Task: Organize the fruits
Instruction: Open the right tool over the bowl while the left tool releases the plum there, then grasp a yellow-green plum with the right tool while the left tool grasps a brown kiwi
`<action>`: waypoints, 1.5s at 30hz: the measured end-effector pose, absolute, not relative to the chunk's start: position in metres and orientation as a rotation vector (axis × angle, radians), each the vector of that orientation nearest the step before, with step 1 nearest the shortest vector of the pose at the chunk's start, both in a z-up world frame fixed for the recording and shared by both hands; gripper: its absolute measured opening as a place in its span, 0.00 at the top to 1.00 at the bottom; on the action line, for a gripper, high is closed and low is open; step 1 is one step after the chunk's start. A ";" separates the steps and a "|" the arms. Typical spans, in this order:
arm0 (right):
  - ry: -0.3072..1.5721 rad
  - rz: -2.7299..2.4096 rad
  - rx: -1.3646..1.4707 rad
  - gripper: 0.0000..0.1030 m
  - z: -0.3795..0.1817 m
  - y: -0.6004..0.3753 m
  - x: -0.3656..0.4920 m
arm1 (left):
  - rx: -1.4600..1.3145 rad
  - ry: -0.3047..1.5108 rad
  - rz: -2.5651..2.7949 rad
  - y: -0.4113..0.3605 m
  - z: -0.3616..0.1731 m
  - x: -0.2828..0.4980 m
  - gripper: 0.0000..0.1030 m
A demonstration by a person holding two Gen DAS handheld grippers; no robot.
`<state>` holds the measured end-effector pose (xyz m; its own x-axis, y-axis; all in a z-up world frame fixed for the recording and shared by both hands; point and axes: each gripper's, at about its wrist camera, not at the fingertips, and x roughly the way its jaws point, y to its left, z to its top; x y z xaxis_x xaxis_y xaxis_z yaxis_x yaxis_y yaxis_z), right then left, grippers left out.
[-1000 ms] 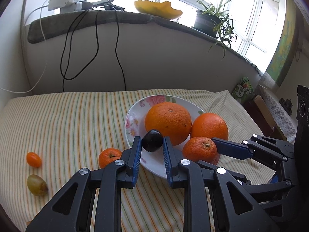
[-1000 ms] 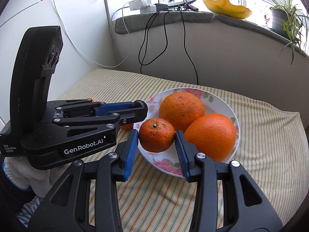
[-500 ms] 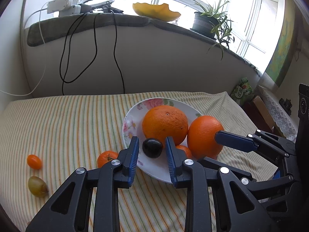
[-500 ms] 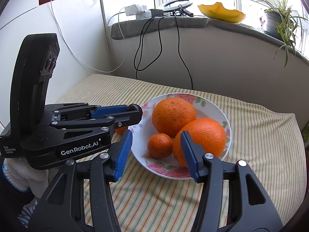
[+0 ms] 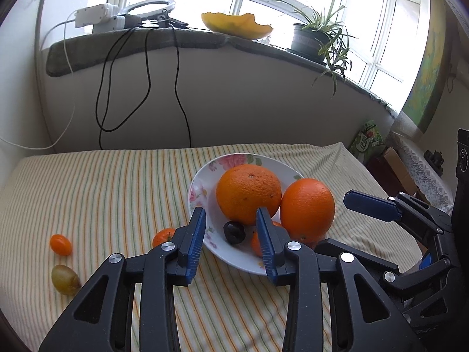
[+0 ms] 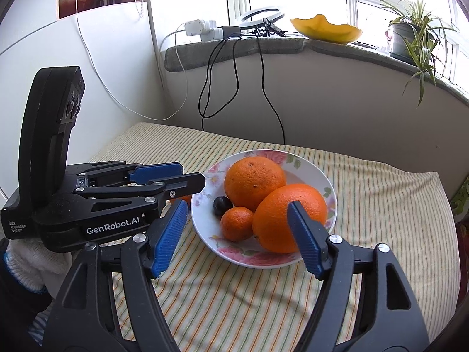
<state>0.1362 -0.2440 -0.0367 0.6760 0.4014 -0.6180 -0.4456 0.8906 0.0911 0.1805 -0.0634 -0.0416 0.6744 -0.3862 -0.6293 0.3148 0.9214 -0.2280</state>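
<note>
Both your tongs are let go and hold nothing. Your left gripper (image 5: 230, 239) is nearer the loose fruits: small tangerine (image 5: 163, 237) just left of the plate (image 5: 195, 193), further left the little tomato (image 5: 60, 244) and grape (image 5: 65, 279)

Cloth: striped cloth (image 5: 117, 193) covers the surface, stripes in green, orange and cream.
Ledge: grey padded ledge (image 6: 234, 50) runs along the far edge, under the window.
Power strip: white power strip (image 5: 96, 19) at the ledge's left end.
Cables: black cables (image 5: 146, 67) hang from the ledge down the wall.
Ring light: ring light (image 6: 261, 14) lies on the ledge beside the power strip.
Yellow dish: yellow dish (image 5: 236, 25) on the ledge, mid-span.
Plant: potted plant (image 6: 410, 33) toward the ledge's right end.
</note>
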 end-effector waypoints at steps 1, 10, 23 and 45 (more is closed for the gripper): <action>0.677 0.477 -0.070 0.27 -0.036 -0.244 0.135 | -0.101 0.728 -0.392 -0.063 -0.041 0.179 0.66; 0.678 0.480 -0.049 0.26 -0.030 -0.242 0.127 | -0.116 0.701 -0.360 -0.046 -0.029 0.167 0.55; 0.634 0.531 -0.033 0.26 -0.023 -0.219 0.116 | -0.108 0.683 -0.283 -0.010 -0.025 0.148 0.48; 0.713 0.729 -0.078 0.26 -0.047 -0.167 0.113 | -0.209 0.695 -0.079 0.110 -0.045 0.094 0.46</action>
